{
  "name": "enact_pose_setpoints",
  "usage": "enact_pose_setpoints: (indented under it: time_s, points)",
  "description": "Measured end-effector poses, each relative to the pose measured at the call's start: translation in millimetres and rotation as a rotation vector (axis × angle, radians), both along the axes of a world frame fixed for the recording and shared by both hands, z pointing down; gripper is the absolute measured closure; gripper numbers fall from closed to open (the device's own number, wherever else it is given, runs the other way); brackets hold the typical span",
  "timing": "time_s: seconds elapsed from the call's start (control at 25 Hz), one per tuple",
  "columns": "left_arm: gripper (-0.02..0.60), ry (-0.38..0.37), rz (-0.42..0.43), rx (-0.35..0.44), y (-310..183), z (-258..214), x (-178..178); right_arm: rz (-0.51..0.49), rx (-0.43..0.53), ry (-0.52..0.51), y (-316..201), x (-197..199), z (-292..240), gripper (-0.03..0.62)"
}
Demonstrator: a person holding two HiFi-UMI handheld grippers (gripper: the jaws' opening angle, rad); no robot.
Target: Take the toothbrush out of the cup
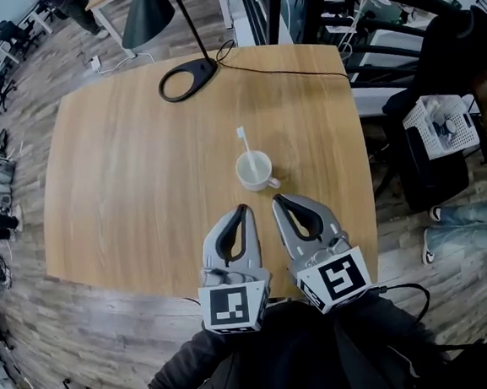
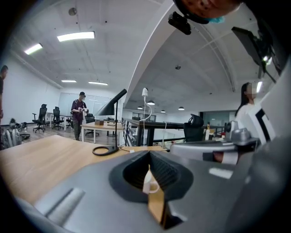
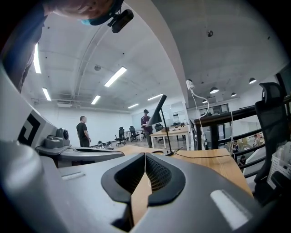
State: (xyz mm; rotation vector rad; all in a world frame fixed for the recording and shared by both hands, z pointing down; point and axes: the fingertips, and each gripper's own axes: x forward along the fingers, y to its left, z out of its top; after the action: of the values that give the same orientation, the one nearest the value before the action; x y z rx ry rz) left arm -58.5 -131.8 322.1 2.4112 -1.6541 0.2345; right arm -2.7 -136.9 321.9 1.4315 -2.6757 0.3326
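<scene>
Toothbrush (image 1: 245,149) was noted standing in white cup (image 1: 254,171) on table (image 1: 122,166), long axis near upright, bristle end tipped toward 12 o'clock. Left gripper (image 1: 243,208) and right gripper (image 1: 277,199) were recorded at cup's 6 o'clock, jaws closed together, nothing gripped.

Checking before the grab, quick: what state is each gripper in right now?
Left gripper: closed, fingers together, holding nothing.
Right gripper: closed, fingers together, holding nothing.
</scene>
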Motion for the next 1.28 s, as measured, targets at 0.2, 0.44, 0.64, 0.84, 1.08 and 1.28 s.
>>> enact_pose_setpoints:
  time_s: [0.2,0.44,0.64,0.84,1.08,1.28]
  points:
    - [0.574,-0.003,-0.028,-0.034,-24.7,12.3,11.0,-0.046,-0.044,-0.005,-25.4,3.8,16.3,0.588]
    - [0.574,-0.006,-0.069,-0.078,-37.2,25.1,8.0,-0.102,-0.079,0.003,-40.8,-6.3,30.1,0.586]
    - [0.574,-0.014,-0.078,-0.084,-51.9,28.9,-3.4,-0.095,-0.098,0.009,-56.0,-14.3,37.0,0.586]
    - [0.574,0.023,-0.050,-0.103,-74.5,42.1,-6.1,-0.056,-0.125,0.030,-73.7,-17.4,49.7,0.586]
    - [0.574,0.035,-0.019,-0.110,-93.0,47.2,-11.4,-0.031,-0.155,0.054,-95.5,-20.2,58.2,0.572]
    - [0.574,0.043,0.008,-0.114,-107.3,54.8,-15.7,-0.013,-0.168,0.095,-114.8,-26.4,68.5,0.539]
